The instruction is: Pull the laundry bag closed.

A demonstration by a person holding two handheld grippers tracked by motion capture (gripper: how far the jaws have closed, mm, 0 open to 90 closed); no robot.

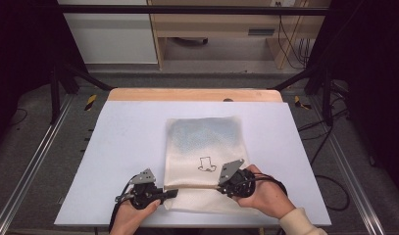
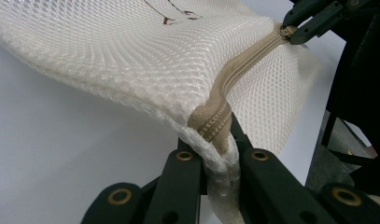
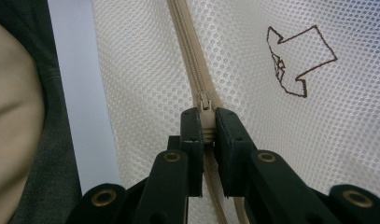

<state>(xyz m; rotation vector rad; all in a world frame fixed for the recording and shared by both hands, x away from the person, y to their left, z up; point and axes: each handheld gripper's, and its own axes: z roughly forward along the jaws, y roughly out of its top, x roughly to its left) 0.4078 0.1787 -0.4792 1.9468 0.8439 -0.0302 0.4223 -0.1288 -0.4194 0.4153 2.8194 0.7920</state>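
The white mesh bag (image 1: 203, 161) lies at the table's (image 1: 118, 147) six o'clock edge, its zipper's end (image 2: 214, 125) clenched by the left gripper (image 2: 215, 154) while the right gripper (image 3: 206, 135) pinches the slider (image 3: 204, 103), so pull steadily toward nine o'clock, keeping the tape taut.

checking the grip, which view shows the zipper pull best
The right gripper view: the zipper pull sits close up between that gripper's shut jaws. The left gripper view shows it small and far off; the high view shows just the zipper line.
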